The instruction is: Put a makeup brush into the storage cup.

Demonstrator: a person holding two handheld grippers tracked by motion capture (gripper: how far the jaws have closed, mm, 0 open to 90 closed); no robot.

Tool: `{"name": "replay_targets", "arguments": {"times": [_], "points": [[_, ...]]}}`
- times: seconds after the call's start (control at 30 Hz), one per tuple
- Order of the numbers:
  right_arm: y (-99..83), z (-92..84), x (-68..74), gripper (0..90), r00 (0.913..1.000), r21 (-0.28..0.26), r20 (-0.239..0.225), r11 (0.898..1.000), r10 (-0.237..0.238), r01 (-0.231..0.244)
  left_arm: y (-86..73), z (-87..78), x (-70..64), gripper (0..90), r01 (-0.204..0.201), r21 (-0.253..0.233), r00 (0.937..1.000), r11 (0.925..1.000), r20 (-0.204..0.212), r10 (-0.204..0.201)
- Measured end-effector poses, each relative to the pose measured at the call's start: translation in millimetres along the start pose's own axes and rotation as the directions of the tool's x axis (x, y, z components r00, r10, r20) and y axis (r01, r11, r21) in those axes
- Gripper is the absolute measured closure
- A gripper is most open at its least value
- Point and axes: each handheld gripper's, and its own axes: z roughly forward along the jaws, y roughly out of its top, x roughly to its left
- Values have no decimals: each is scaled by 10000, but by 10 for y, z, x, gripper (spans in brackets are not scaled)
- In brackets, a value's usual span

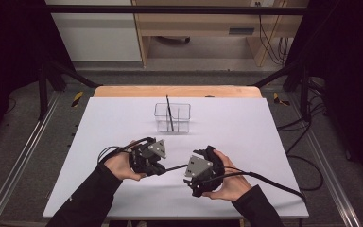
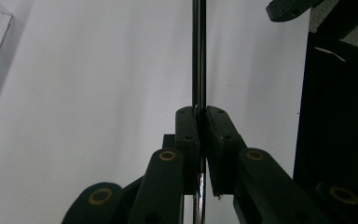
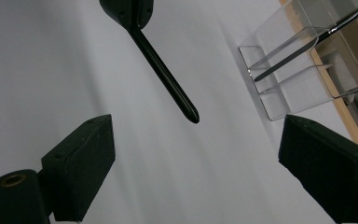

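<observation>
Black pen clamped in left gripper fingers | right gripper fingers apart (empty) | clear holder beyond, another pen inside

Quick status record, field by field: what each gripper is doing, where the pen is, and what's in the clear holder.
left gripper: shut on the black pen, which sticks out past the jaws toward the right gripper
right gripper: jaws wide apart, nothing between the pads; pen tip in front of them, not touched
clear holder: upright toward the far side of the white table, with inner dividers
second pen: dark, leaning inside the holder
hands: both near the front edge, grippers facing each other
</observation>
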Motion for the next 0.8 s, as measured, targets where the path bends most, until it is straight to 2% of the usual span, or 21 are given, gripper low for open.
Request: {"name": "replay_targets", "arguments": {"times": [0.07,0.33,0.7,0.8], "points": [[12,10,10,120,10000,29,-44,10000,-85,85,8,5,6,834,-85,43,9999,10000,68,85],[52,39,42,150,9987,90,-162,9987,-490,492,15,22,25,834,-19,-43,9989,10000,475,21],[144,103,94,218,9946,293,-466,9951,-930,945,53,26,39,834,-70,39,9981,10000,613,67],[163,124,103,250,9916,397,-467,9917,-1203,1222,66,35,29,834,-116,30,9980,9999,615,114]]}}
